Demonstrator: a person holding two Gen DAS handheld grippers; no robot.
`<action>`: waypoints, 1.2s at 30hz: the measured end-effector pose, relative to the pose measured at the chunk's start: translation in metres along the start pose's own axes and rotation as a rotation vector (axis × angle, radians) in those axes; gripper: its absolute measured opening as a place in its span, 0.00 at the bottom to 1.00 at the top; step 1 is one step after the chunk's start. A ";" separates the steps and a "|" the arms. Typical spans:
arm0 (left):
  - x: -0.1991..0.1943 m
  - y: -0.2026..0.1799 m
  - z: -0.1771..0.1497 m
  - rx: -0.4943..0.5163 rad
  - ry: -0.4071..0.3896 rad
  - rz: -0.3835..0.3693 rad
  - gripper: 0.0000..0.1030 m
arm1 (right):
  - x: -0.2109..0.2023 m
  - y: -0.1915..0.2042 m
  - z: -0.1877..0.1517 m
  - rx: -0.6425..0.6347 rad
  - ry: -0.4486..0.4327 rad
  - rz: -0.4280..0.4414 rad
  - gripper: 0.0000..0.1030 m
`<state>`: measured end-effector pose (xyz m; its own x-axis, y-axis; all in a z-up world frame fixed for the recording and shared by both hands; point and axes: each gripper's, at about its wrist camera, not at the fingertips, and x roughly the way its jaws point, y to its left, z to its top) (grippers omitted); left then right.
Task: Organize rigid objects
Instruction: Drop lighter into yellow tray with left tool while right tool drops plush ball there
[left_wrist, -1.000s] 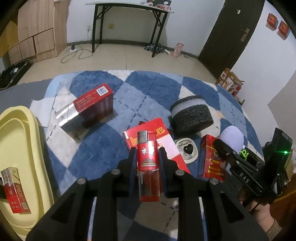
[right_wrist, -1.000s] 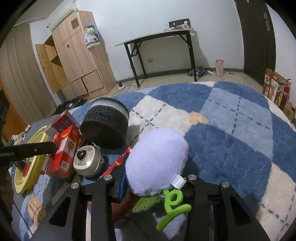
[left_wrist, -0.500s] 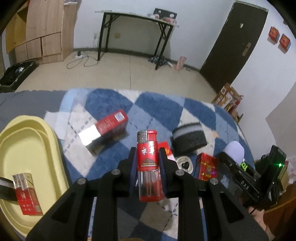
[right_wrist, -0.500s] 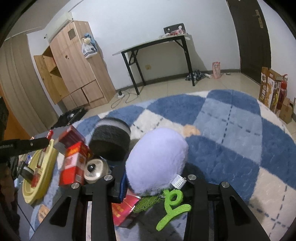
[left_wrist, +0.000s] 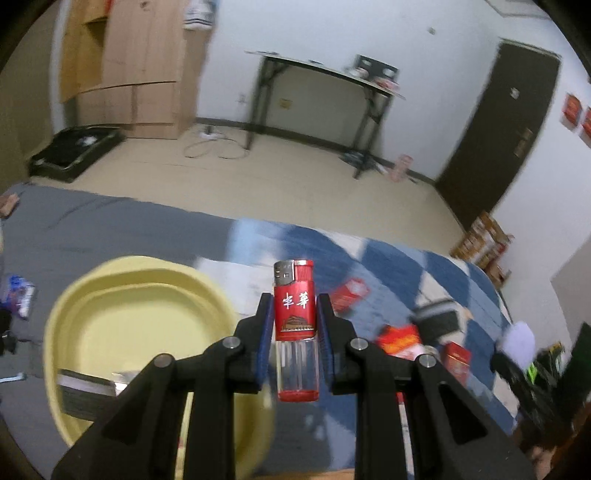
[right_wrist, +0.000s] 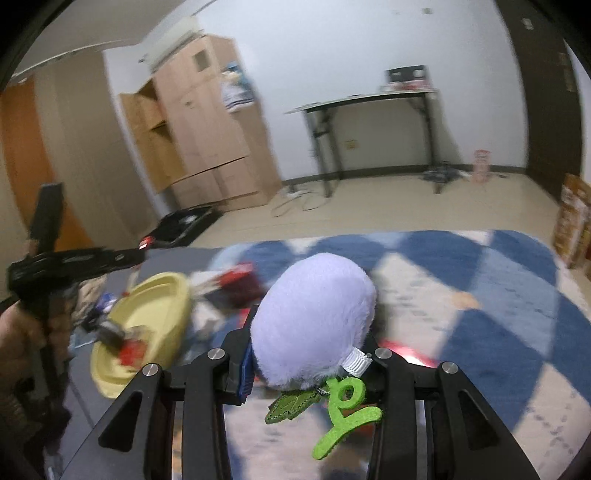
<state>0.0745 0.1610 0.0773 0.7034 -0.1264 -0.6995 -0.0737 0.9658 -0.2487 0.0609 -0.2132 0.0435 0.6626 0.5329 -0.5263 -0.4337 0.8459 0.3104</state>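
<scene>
Left gripper (left_wrist: 294, 314) clamped on a red lighter (left_wrist: 295, 325), held upright, metal cap on top, clear tank below the pads. Raised above a blue-and-white checked rug (left_wrist: 476, 291), between a yellow tray (left_wrist: 70, 295) at the rug's left edge and the scattered items toward its right side. Inside the tray, near its front rim, a silver-edged pack (left_wrist: 86, 391), partly hidden behind the gripper. On the rug, blurred: a red cigarette pack (left_wrist: 349, 293), a dark roll with a pale band (left_wrist: 441, 317), and two more red packs (left_wrist: 399, 339) (left_wrist: 457, 362) close together.

Right gripper (right_wrist: 310, 347) closed on a lilac plush ball (right_wrist: 314, 317), jaws part-way apart with the fur bulging between them. Hanging from the ball's white loop, a green felt leaf and stem (right_wrist: 343, 410). Same rug (right_wrist: 498, 280) beneath; yellow tray (right_wrist: 162, 299) off to the left with blurred red contents. At the far left of the right wrist view, the other gripper (right_wrist: 77, 262) held in a hand (right_wrist: 14, 343).

Background: wooden wardrobe (right_wrist: 207, 140), black-legged table (right_wrist: 369, 110), dark door (left_wrist: 498, 136).
</scene>
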 end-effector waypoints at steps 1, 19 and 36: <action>-0.004 0.014 0.003 -0.021 -0.006 0.007 0.24 | 0.005 0.016 0.002 -0.015 0.013 0.034 0.36; 0.066 0.147 -0.007 -0.178 0.202 0.223 0.24 | 0.187 0.219 -0.025 -0.256 0.358 0.350 0.36; 0.093 0.164 -0.024 -0.163 0.307 0.272 0.70 | 0.237 0.258 -0.025 -0.292 0.405 0.386 0.56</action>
<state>0.1110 0.3019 -0.0441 0.4025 0.0420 -0.9144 -0.3551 0.9279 -0.1137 0.0905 0.1307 -0.0208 0.1667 0.6993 -0.6951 -0.7818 0.5234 0.3390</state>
